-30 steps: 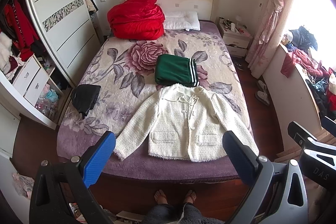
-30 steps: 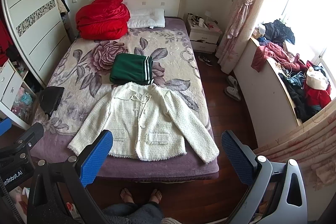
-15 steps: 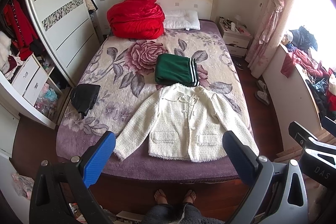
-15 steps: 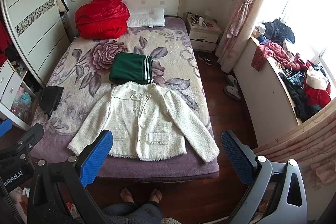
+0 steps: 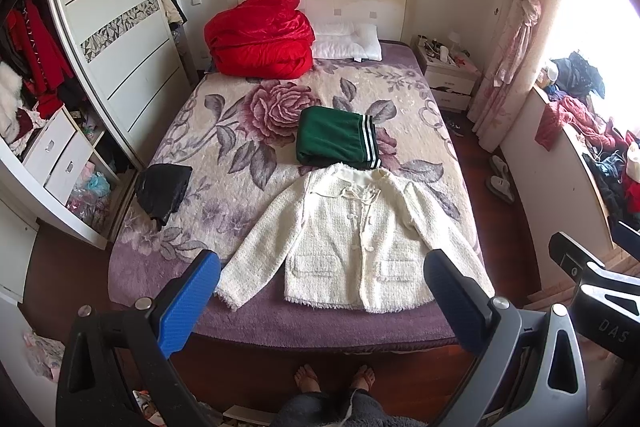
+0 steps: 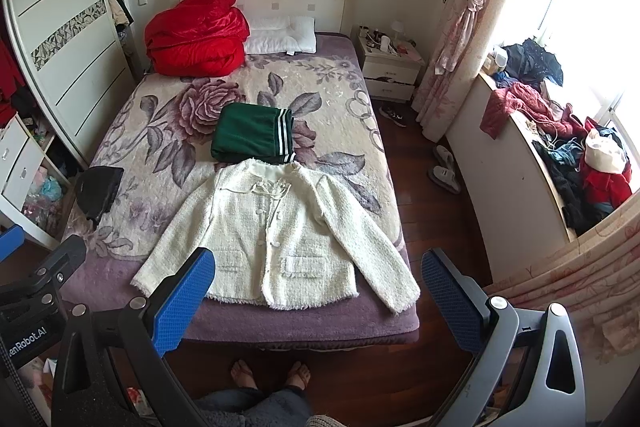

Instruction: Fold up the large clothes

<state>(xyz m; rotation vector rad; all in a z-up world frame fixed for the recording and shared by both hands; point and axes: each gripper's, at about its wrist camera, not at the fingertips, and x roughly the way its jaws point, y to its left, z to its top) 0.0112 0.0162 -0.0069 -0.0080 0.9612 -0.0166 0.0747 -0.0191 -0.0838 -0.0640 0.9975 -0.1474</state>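
A cream tweed jacket (image 5: 356, 231) (image 6: 276, 231) lies flat and face up at the foot of the bed (image 5: 200, 147) (image 6: 340, 95), sleeves spread to both sides. Just beyond its collar sits a folded green garment (image 5: 336, 139) (image 6: 252, 135) with white stripes. My left gripper (image 5: 320, 295) hangs open high above the foot of the bed, nothing between its blue pads. To its right my right gripper (image 6: 318, 295) is likewise open and empty, at the same height. Both are well short of the jacket.
A red quilt (image 5: 260, 35) and white pillow (image 5: 348, 41) lie at the headboard. A black garment (image 5: 164, 187) hangs over the bed's left edge. Wardrobe (image 5: 116, 39) left, nightstand (image 6: 390, 71), slippers (image 6: 444, 167) and a cluttered sill (image 6: 560, 147) right. A person's bare feet (image 5: 332, 379) stand below.
Nothing but a slight drift of both views; the jacket and both open grippers stay as they were.
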